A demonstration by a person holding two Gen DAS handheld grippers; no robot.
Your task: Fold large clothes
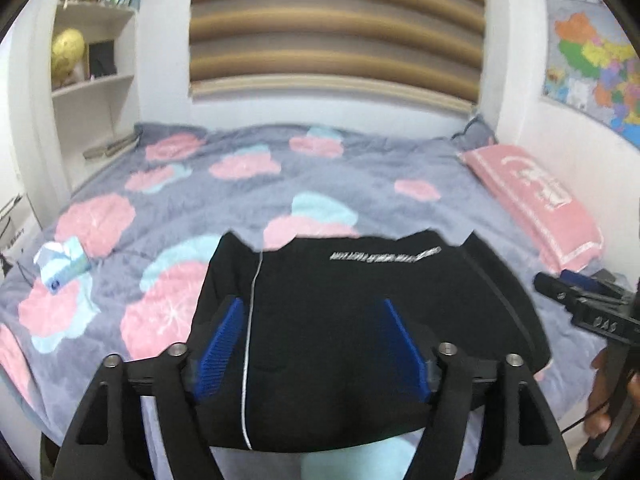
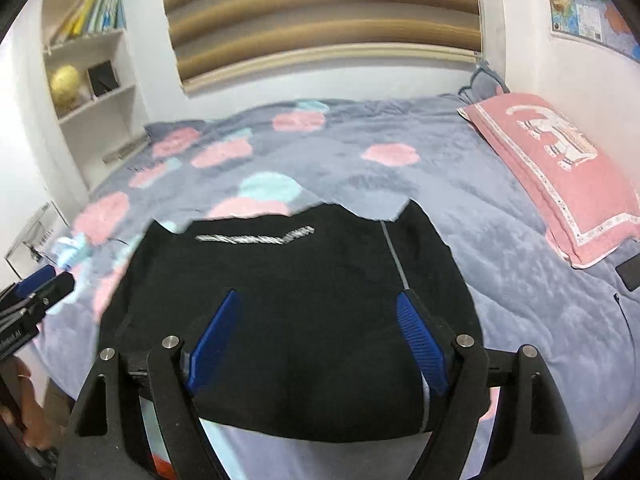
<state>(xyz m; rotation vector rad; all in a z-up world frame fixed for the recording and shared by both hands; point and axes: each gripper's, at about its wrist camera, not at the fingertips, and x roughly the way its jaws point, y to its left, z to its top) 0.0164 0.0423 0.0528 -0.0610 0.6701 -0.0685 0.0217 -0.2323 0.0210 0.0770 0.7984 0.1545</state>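
The garment [image 1: 360,320] lies on the bed [image 1: 248,196] at its near edge, at six o'clock. A pillow [image 1: 536,208] sits on the bed at three o'clock of it, a small packet [image 1: 60,264] on the bed at nine o'clock. Shelves [image 1: 92,80] stand at ten o'clock beside the bed, a blind [image 1: 336,28] behind it at twelve, a map [image 1: 592,64] at two.

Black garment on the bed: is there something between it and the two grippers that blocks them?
Nothing visible does. The black garment lies flat on the bedspread, directly ahead of the open left gripper and the open right gripper. The pink pillow and a small blue packet lie off to the sides.
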